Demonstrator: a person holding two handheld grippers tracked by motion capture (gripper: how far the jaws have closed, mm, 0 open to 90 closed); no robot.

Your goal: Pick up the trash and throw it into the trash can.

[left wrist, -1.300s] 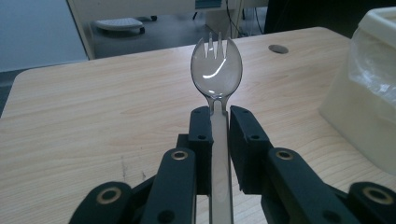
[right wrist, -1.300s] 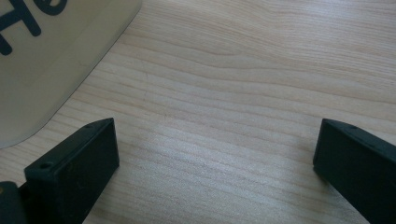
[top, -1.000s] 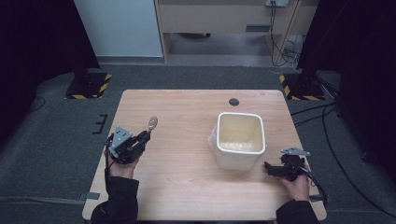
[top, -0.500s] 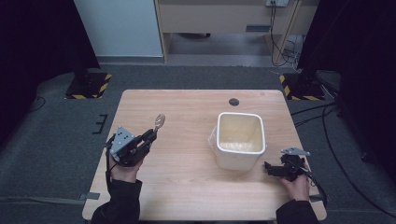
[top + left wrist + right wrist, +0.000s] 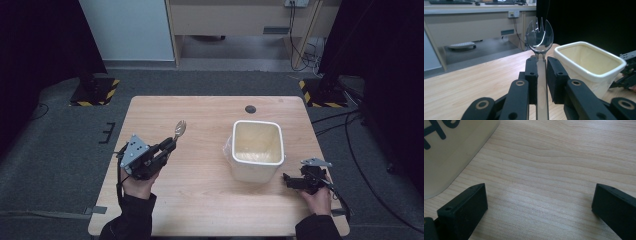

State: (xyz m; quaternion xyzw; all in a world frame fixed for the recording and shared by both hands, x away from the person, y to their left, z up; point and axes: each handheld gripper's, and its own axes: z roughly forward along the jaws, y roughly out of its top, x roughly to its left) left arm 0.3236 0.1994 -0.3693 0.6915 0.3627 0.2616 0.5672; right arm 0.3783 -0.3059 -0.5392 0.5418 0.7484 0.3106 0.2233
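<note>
Wooden bench (image 5: pixel 210 200): we see left tool (image 5: pixel 167 146) pinching a clear spork (image 5: pixel 539 37) by its handle, head up, clear of the cream tub (image 5: pixel 256 150); right tool (image 5: pixel 287 179) spread, idle beside the tub.

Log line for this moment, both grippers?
left gripper: shut on spork, lifted | right gripper: open, beside tub | table

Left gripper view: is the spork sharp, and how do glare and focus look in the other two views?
Left gripper view: the spork is fairly sharp with bright reflections in its bowl, the background soft. Right gripper view: the tabletop shows a pale sheen between the jaws, the container edge blurred. High view: evenly lit table, dark surroundings, slight overall softness.
</note>
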